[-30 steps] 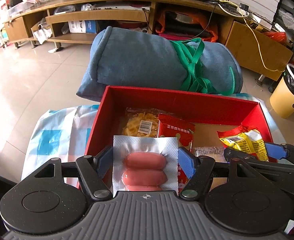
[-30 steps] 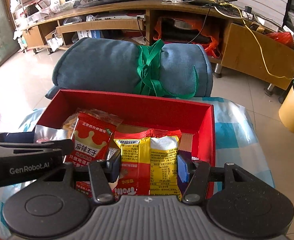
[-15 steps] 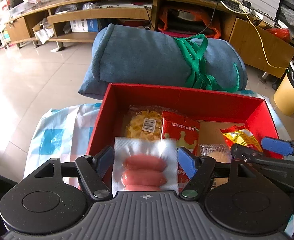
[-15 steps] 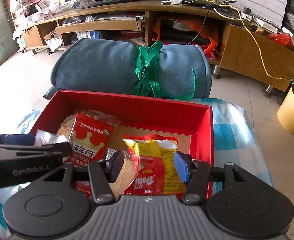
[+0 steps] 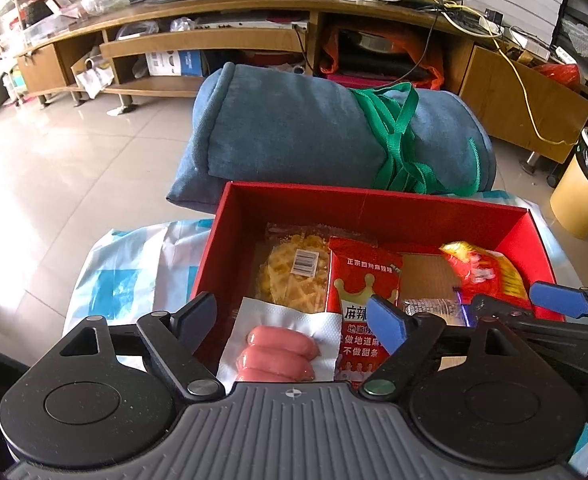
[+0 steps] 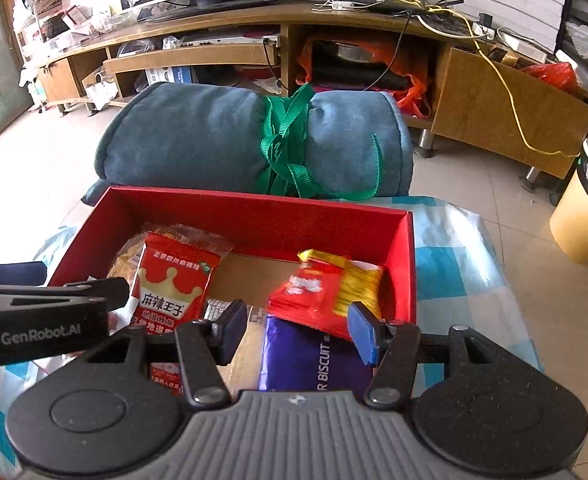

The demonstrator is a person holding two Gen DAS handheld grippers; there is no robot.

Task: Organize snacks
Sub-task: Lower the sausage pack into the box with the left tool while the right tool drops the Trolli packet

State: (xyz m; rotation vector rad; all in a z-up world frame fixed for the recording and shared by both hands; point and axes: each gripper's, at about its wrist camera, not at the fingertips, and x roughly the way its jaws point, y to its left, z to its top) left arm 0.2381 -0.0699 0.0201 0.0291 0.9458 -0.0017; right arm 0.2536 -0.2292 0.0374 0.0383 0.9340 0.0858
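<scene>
We hover both claws over the red box (image 5: 374, 204), which sits on a blue-and-white plastic sheet (image 5: 133, 264) in front of a rolled blue blanket (image 5: 294, 136); the box is where the snacks belong, so we keep our hands tipped down into it. Our left claw (image 5: 294, 320) is opening; the sausage pack (image 5: 281, 350) lies between its pads but neither pad touches it, and it rests tilted against the near-left wall of the box, beside the red crown packet (image 5: 364, 280) and in front of the clear pastry bag (image 5: 289, 264); we judge this a release, the pack let go where it fills the free corner. Our right claw (image 6: 294, 328) stands partly open and holds nothing; the red-and-yellow chip bag (image 6: 326, 288) looks blurred just beyond its fingertips, lying over a purple biscuit packet (image 6: 310, 360) at the right end of the box; whether it has settled we cannot tell. Bare cardboard (image 6: 249, 272) shows in the middle, so there is room for more; the snacks in view are all inside the box.
</scene>
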